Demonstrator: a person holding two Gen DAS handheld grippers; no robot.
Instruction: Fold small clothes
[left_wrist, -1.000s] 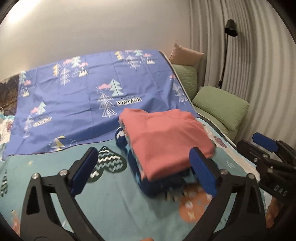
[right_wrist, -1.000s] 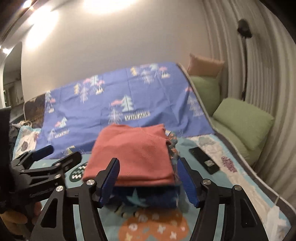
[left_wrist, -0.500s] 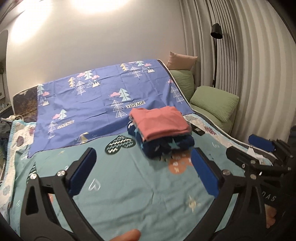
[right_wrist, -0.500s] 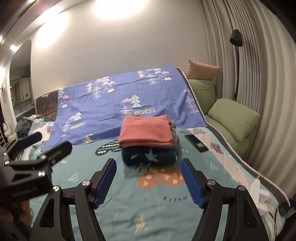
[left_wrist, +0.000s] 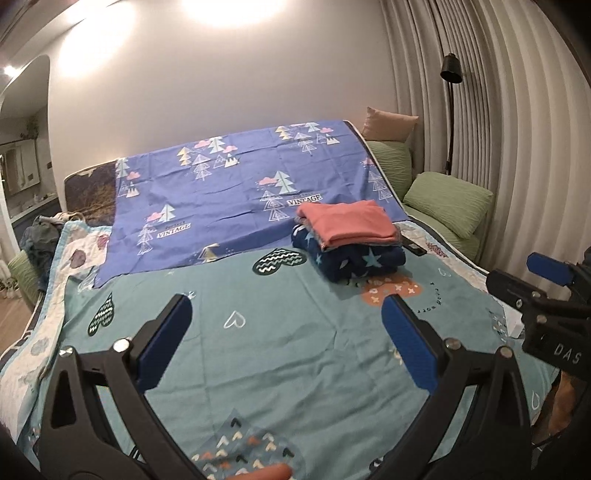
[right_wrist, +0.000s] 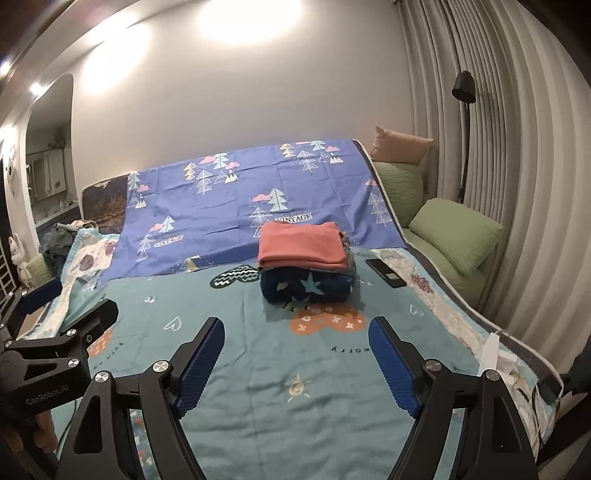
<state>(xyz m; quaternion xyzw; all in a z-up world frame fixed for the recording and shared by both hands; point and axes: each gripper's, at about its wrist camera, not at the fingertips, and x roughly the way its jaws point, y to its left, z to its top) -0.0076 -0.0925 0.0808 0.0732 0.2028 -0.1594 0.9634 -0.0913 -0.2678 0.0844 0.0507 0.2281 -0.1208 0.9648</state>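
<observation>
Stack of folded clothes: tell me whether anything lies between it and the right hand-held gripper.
Nothing visible does. Only bare teal bedspread lies between the open right hand-held gripper and the stack of folded clothes. The black phone lies off to the stack's right.

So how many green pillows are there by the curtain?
2. One green pillow lies nearest, beside the bed's edge. The other green pillow sits farther back, under the tan pillow. More could be hidden behind them.
</observation>
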